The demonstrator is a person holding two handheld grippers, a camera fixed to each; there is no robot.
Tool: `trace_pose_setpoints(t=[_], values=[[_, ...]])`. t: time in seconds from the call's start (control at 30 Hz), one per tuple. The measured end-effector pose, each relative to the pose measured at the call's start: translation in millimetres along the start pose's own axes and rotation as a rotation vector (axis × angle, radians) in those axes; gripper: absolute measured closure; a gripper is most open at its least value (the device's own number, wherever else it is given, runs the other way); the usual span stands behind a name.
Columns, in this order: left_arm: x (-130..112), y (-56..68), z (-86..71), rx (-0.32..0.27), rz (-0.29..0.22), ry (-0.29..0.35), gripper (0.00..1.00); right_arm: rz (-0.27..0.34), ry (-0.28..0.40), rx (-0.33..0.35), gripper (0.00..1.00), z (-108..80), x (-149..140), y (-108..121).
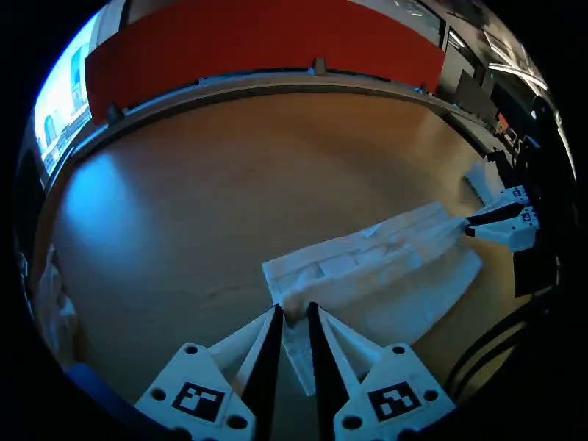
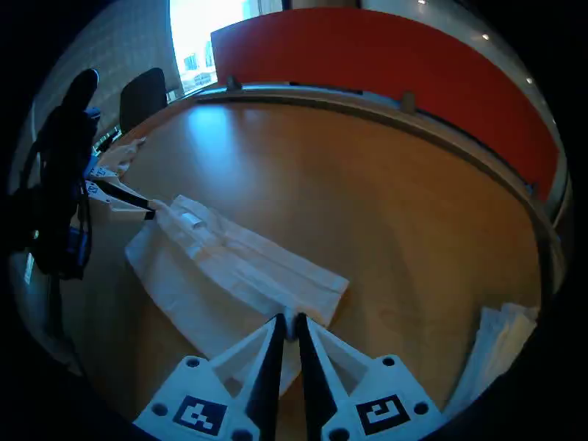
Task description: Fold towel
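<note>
A white towel (image 1: 382, 264) is stretched lengthwise between my two grippers over the wooden table (image 1: 220, 191), with a lower layer hanging beneath its upper fold. My left gripper (image 1: 294, 309) is shut on the near end of the towel. Farther off on the right, the right gripper (image 1: 467, 226) pinches the other end. In the right gripper view the towel (image 2: 242, 272) runs from my right gripper (image 2: 290, 317), shut on its edge, to the left gripper (image 2: 151, 212) at the far left.
A red partition (image 1: 257, 44) stands behind the table's curved far edge. A pile of white cloths (image 2: 500, 345) lies near the right gripper, and another white cloth (image 2: 121, 154) lies beyond the left one. A dark chair (image 2: 143, 95) stands by the window.
</note>
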State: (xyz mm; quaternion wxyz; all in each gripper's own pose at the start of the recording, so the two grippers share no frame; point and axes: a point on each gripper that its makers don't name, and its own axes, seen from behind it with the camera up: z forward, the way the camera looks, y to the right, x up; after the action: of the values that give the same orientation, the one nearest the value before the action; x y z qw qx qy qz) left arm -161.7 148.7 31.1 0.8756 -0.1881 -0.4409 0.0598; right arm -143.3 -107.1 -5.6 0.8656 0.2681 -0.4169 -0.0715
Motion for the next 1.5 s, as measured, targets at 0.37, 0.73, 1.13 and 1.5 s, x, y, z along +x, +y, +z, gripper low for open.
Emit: trace_pose_setpoints(t=[0.37, 0.73, 1.13, 1.5], values=[[7.4, -14.0, 6.6, 0.043, 0.001, 0.008, 0.48, -0.009, -0.002, -0.057, 0.67, 10.5, 5.7, 13.6], [17.4, -32.0, -0.7, 0.093, -0.006, 0.041, 0.09, -0.022, 0.015, -0.130, 0.19, 12.2, 14.1, 32.2], [19.3, -29.2, -9.7, 0.084, -0.012, 0.052, 0.09, -0.014, 0.069, -0.131, 0.10, 2.6, 28.1, 31.1], [18.6, -22.6, -16.7, 0.075, -0.011, 0.057, 0.09, -0.017, 0.072, -0.131, 0.02, -8.4, 20.4, 28.3]])
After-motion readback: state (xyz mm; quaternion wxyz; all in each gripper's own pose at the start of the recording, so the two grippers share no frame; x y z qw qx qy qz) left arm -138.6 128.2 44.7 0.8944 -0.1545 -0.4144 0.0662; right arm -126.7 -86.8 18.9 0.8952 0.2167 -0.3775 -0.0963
